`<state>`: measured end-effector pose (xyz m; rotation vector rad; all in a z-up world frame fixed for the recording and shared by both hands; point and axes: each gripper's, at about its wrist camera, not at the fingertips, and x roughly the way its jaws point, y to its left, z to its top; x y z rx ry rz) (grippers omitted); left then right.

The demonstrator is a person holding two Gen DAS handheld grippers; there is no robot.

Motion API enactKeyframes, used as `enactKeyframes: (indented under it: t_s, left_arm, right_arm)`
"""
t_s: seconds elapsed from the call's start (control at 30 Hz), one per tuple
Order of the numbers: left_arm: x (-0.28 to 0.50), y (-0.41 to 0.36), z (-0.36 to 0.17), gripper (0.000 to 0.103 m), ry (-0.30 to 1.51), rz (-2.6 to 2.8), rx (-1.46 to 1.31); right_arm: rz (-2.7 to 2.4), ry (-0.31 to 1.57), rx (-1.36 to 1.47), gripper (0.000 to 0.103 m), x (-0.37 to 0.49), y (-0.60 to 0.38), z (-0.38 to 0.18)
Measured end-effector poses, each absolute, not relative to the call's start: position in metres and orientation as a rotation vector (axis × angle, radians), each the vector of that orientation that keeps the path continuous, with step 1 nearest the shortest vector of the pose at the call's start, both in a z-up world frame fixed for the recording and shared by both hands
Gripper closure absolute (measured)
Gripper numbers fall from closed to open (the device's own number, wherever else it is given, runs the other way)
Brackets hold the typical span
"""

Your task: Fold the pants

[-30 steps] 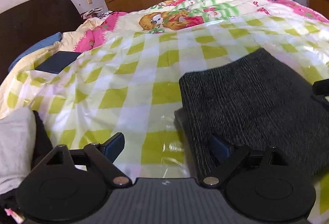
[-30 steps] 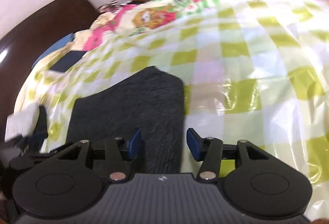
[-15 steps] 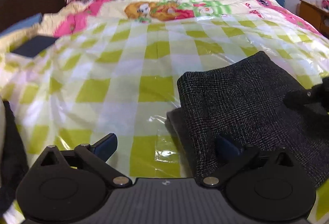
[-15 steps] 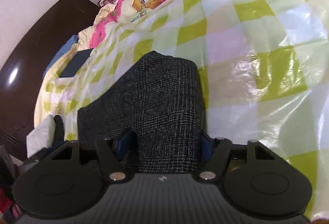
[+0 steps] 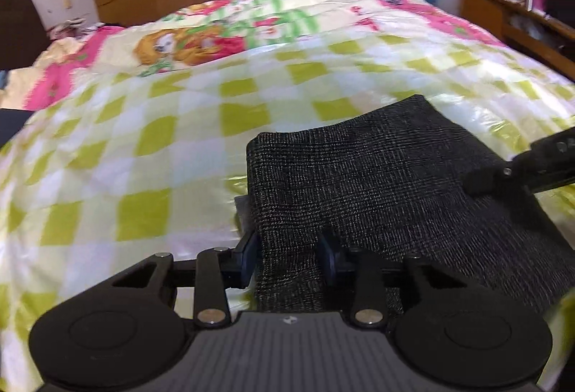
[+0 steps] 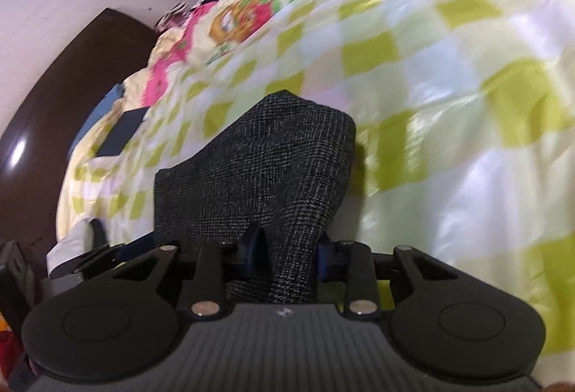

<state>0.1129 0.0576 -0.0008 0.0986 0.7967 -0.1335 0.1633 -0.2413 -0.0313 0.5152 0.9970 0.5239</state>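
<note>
Pants (image 5: 377,183) already folded compact on bed (image 5: 143,176); my left tongs (image 5: 287,253) and right tongs (image 6: 287,253) closing on near edge, final fold or move pending

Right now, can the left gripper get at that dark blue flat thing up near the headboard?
Probably not as things stand: the left gripper is closing on the folded pants, and the dark blue flat thing lies well across the checked bedspread.

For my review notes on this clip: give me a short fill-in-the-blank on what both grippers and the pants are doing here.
1. The left gripper is closing on the dark grey ____.
2. The pants lie on a bed cover checked in white and ____.
3. Fabric sits between the right gripper fingers, which are ____.

Missing words: pants; green; closing
</note>
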Motion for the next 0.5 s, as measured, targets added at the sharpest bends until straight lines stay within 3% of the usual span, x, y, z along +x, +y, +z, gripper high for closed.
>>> enactKeyframes:
  t_s: [0.1,0.2,0.33,0.43,0.5]
  left_arm:
    - [0.114,0.053,0.001,0.041,0.785,-0.15,0.116]
    - [0.111,0.055,0.006,0.039,0.768,-0.137,0.111]
    - [0.123,0.061,-0.002,0.011,0.793,-0.147,0.104]
    - [0.137,0.075,-0.011,0.004,0.849,-0.179,0.021]
    - [0.137,0.086,-0.013,0.006,0.874,-0.188,-0.074]
  right_arm:
    - [0.504,1.005,0.474,0.072,0.168,-0.25,-0.03]
    - [0.506,1.011,0.477,0.07,0.167,-0.25,-0.03]
    - [0.524,1.015,0.536,0.056,0.167,-0.253,-0.038]
    - [0.563,1.024,0.601,0.039,0.172,-0.252,-0.046]
    - [0.567,1.031,0.609,0.039,0.175,-0.248,-0.051]
